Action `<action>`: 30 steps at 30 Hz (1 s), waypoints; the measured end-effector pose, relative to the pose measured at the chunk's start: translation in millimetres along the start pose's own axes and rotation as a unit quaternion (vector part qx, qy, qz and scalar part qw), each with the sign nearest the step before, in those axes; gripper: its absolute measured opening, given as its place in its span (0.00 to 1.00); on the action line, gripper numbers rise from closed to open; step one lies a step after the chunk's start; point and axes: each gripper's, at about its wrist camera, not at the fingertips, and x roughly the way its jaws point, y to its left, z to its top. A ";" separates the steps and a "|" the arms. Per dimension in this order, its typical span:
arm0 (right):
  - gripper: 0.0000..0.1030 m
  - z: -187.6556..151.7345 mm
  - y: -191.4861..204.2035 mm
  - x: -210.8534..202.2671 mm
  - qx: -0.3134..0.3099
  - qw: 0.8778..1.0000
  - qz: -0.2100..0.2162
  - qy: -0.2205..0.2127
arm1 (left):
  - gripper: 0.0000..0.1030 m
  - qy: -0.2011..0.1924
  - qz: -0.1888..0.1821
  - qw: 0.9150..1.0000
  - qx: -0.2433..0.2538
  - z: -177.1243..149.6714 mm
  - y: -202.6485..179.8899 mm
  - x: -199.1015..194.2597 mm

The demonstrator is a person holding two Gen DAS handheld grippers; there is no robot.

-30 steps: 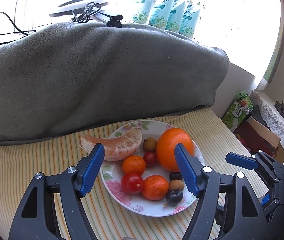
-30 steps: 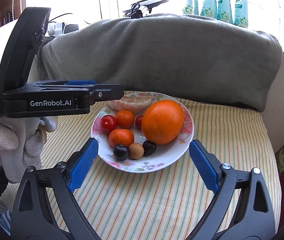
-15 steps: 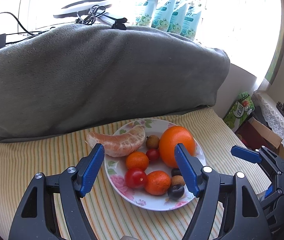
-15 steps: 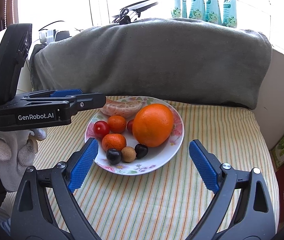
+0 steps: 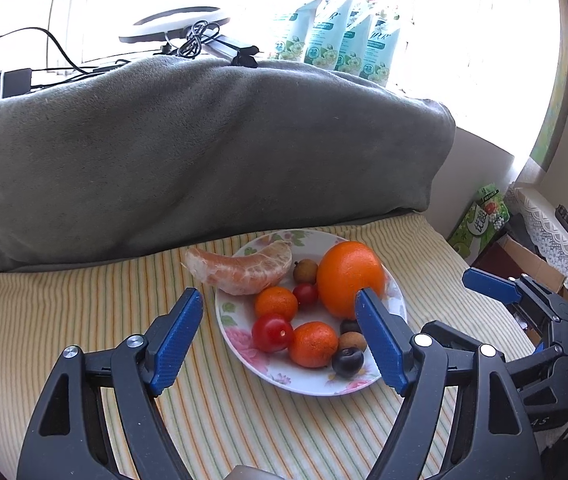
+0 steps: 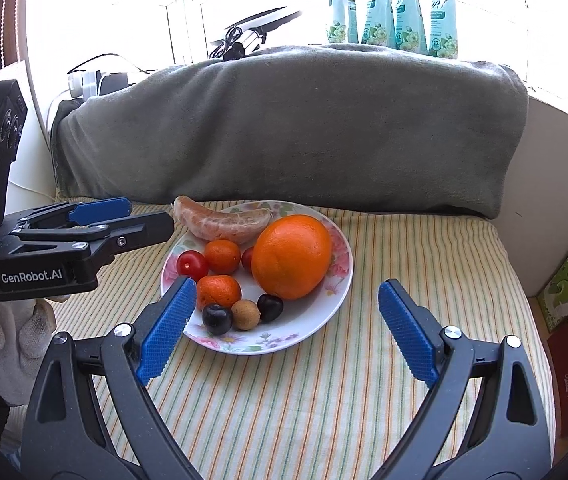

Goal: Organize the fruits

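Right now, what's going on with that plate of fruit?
A person holds a gripper in each hand, both aimed at a floral plate of fruit on a striped cloth. Nothing is gripped: the left gripper is opening above the small fruit, and the right gripper hangs open before the plate. The big orange and peeled segments sit untouched.

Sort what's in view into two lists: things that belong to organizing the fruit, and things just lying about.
Belongs to the job:
- floral plate
- big orange
- peeled citrus piece
- two small mandarins
- cherry tomatoes
- dark grapes
- brown longan

Just lying about:
- grey blanket
- striped cloth
- pale green pouches
- green carton
- cables
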 end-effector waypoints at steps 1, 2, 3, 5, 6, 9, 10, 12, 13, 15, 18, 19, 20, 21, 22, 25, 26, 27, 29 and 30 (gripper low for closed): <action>0.92 0.5 -0.6 -0.8 0.001 1.000 -0.001 -0.001 | 0.76 0.000 0.002 1.000 -0.001 -1.9 0.3 -1.9; 0.92 1.1 -1.1 -1.7 0.002 1.000 0.000 -0.003 | 0.76 -0.001 0.004 1.000 -0.002 -3.8 0.1 -3.8; 0.92 1.4 -1.4 -2.6 0.002 1.000 -0.001 -0.005 | 0.76 0.000 0.008 1.000 -0.003 -5.2 0.0 -5.7; 0.92 1.9 -1.7 -4.6 0.003 1.000 -0.004 -0.009 | 0.76 -0.003 0.011 1.000 -0.003 -8.4 -1.0 -10.4; 0.92 2.1 -1.7 -5.6 0.004 1.000 -0.005 -0.011 | 0.76 -0.005 0.013 1.000 -0.002 -10.2 -1.7 -13.3; 0.92 3.0 -2.4 -7.7 0.006 1.000 -0.009 -0.015 | 0.77 -0.011 0.019 1.000 0.000 -14.3 -5.3 -21.9; 0.92 3.0 -2.7 -8.6 0.008 1.000 -0.010 -0.016 | 0.80 -0.013 0.021 1.000 0.000 -15.7 -6.4 -24.8; 0.92 3.1 -3.3 -10.6 0.011 1.000 -0.011 -0.018 | 0.81 -0.016 0.023 1.000 0.000 -18.5 -8.3 -30.4; 0.92 3.1 -3.4 -11.8 0.013 1.000 -0.013 -0.019 | 0.81 -0.017 0.025 1.000 0.000 -20.0 -9.1 -33.2; 0.92 3.1 -3.5 -15.1 0.016 0.999 -0.016 -0.023 | 0.81 -0.021 0.027 0.999 -0.004 -23.1 -10.2 -38.9; 0.92 2.5 -3.3 -20.3 0.017 0.999 -0.015 -0.029 | 0.81 -0.021 0.029 0.999 -0.005 -26.7 -12.0 -45.4; 0.94 2.0 -3.1 -21.8 0.018 0.999 -0.016 -0.030 | 0.81 -0.021 0.030 0.999 -0.006 -27.7 -12.5 -47.2; 1.00 1.6 -2.8 -23.1 0.019 0.999 -0.017 -0.033 | 0.81 -0.021 0.031 0.999 -0.006 -28.8 -13.1 -49.2; 1.00 0.9 -2.7 -24.9 0.020 0.999 -0.018 -0.039 | 0.81 -0.022 0.032 0.999 -0.006 -29.4 -14.0 -50.7; 1.00 0.5 -2.3 -26.3 0.020 0.999 -0.020 -0.041 | 0.81 -0.022 0.035 0.999 -0.005 -29.9 -14.9 -51.8; 1.00 0.4 -1.5 -28.1 0.017 0.999 -0.019 -0.042 | 0.81 -0.022 0.039 0.999 -0.002 -32.0 -16.8 -54.3; 1.00 0.2 -1.1 -28.9 0.017 0.999 -0.019 -0.042 | 0.81 -0.022 0.039 0.999 -0.001 -32.9 -17.0 -55.1; 1.00 -0.1 -0.8 -29.8 0.017 0.999 -0.019 -0.042 | 0.81 -0.021 0.041 0.999 -0.001 -33.7 -17.4 -55.5; 1.00 -0.4 -0.8 -30.9 0.016 0.999 -0.019 -0.043 | 0.81 -0.020 0.042 0.999 0.000 -35.4 -17.7 -56.1; 1.00 -0.5 -0.7 -31.3 0.016 0.999 -0.020 -0.044 | 0.81 -0.020 0.043 0.999 0.001 -36.5 -17.6 -57.0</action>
